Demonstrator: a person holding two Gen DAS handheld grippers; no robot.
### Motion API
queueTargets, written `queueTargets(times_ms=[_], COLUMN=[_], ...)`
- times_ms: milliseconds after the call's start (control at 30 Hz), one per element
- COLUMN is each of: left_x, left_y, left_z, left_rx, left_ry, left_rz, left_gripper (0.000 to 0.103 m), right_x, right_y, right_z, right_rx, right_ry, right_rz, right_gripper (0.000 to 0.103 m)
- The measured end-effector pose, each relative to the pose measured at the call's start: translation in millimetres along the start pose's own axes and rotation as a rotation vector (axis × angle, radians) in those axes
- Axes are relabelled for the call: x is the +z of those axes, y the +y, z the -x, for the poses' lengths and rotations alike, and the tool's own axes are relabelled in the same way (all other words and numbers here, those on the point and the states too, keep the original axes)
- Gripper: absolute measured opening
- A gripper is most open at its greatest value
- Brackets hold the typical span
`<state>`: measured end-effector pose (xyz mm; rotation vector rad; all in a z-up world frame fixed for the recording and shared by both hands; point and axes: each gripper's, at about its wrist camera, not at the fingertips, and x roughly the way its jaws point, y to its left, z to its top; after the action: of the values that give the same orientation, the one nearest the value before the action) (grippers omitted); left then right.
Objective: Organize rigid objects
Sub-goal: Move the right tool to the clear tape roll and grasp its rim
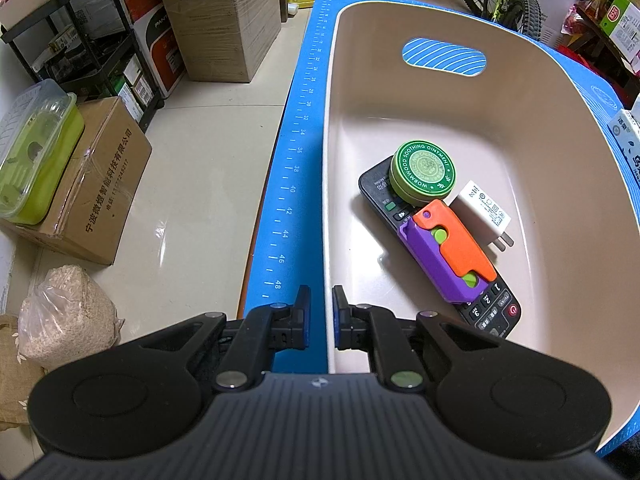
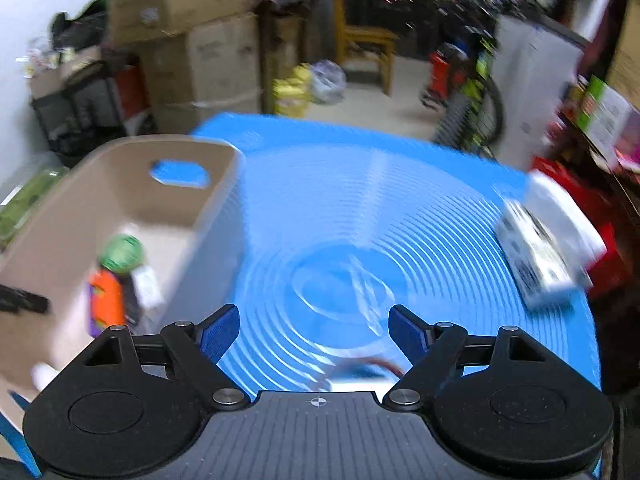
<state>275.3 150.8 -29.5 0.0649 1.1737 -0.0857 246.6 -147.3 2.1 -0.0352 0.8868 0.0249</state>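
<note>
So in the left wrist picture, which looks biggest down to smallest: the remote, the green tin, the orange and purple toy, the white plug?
1. remote, longest, though partly covered
2. orange and purple toy
3. green tin
4. white plug
Tin and plug look close; that order is unsure.

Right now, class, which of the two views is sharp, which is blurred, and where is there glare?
Left wrist view: sharp, the tin lettering readable, glare on the floor tiles. Right wrist view: smeared by motion, the white box streaked, the basket soft-edged.

Smooth plastic basin (image 1: 520, 128), glossy floor tiles (image 1: 192, 184)
</note>
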Motion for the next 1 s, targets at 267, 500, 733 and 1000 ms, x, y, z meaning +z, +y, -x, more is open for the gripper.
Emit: queueTargets(times_ms=[267, 500, 733, 1000], left_x=[0, 0, 0, 0], left_y=[1, 0, 1, 0], left_z=[0, 0, 0, 0], left_rx=[0.000, 0.000, 0.000, 0.000], left_ry=[0.000, 0.000, 0.000, 0.000], left_rz=[0.001, 0.000, 0.001, 0.001], left_gripper=[0.014, 0.014, 0.014, 0.014], right_x=[-32, -42, -48, -53], right_y=[-22, -27, -47, -61], right_z=[-23, -35, -40, -42], right_rx=[-0.045, -0.064, -0.066, 0.032], right_ry=[0.058, 0.077, 0.089, 0.082], right_rz=[-0.029, -0.030, -0.127, -0.248], right_gripper=[0.083, 0.082, 0.071, 0.044])
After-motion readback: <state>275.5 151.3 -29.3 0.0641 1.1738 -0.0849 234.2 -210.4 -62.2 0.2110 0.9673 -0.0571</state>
